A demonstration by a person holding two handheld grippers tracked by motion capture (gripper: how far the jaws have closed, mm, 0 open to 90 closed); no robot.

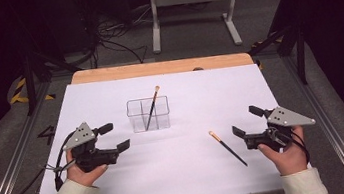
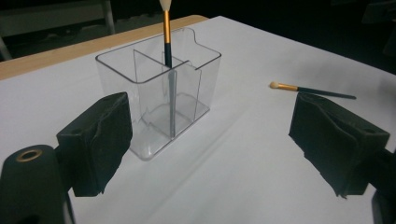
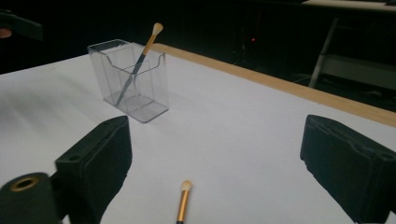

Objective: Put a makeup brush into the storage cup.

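The right tongs stood released and empty at the lower right of the high view, just beside the loose brush lying flat on the white counter. The left tongs, also released, waited lower left. At centre, the clear organizer already held one leaning brush. A shallow pinch could skid the thin handle; a careless drop might tip the light organizer.

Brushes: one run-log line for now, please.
brush in organizer | second brush flat on table | left tongs open, empty | right tongs open, empty
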